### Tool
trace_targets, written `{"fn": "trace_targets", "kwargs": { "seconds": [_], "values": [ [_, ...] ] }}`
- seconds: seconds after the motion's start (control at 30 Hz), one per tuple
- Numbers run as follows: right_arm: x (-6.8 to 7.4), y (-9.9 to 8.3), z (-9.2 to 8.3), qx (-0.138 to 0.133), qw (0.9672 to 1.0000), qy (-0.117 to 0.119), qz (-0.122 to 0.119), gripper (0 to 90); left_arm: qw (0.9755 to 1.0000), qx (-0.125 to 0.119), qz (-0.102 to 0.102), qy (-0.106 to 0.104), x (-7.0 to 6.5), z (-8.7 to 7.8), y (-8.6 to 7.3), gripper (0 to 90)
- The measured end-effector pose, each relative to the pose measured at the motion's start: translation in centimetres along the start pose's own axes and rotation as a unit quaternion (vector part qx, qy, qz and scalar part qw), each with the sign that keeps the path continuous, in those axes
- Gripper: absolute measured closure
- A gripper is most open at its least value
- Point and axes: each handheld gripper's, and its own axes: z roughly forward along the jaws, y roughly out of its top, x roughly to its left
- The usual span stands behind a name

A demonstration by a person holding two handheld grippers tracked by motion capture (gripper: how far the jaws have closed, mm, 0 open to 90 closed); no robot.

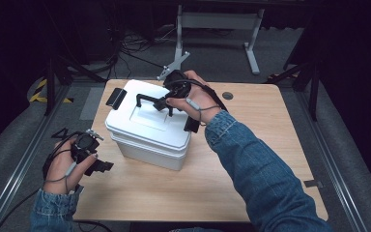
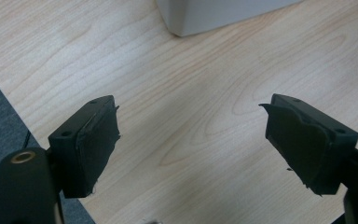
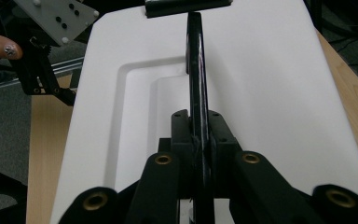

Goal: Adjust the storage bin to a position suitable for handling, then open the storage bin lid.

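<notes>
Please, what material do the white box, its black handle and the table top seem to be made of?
White box: probably moulded plastic, smooth and matte, with rounded edges and a pressed recess in the lid. Black handle, clamped in the right tool: glossy and thin, plastic or coated metal; unclear which. Table: pale wood or wood-look laminate, with visible grain.

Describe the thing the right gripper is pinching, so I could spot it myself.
Find the white box on the wooden table. On its lid stands a thin black handle, raised upright. It is the one dark bar arching above the lid, and the right gripper is shut on it.
</notes>
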Motion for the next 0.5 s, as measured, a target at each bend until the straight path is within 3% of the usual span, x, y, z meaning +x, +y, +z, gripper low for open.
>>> {"fn": "trace_targets", "kwargs": {
  "seconds": [0.2, 0.5],
  "values": [
    [0.1, -0.3, -1.8, -0.005, 0.9999, -0.011, 0.001, 84.3, 1.0, -0.001, 0.005, -0.005, 0.0, 0.2, 0.6, 18.0],
    [0.0, -2.6, -6.6, -0.02, 0.9994, -0.026, 0.013, 84.3, 1.0, -0.005, 0.001, -0.008, 0.2, 0.0, 0.8, 18.0]
  ]
}}
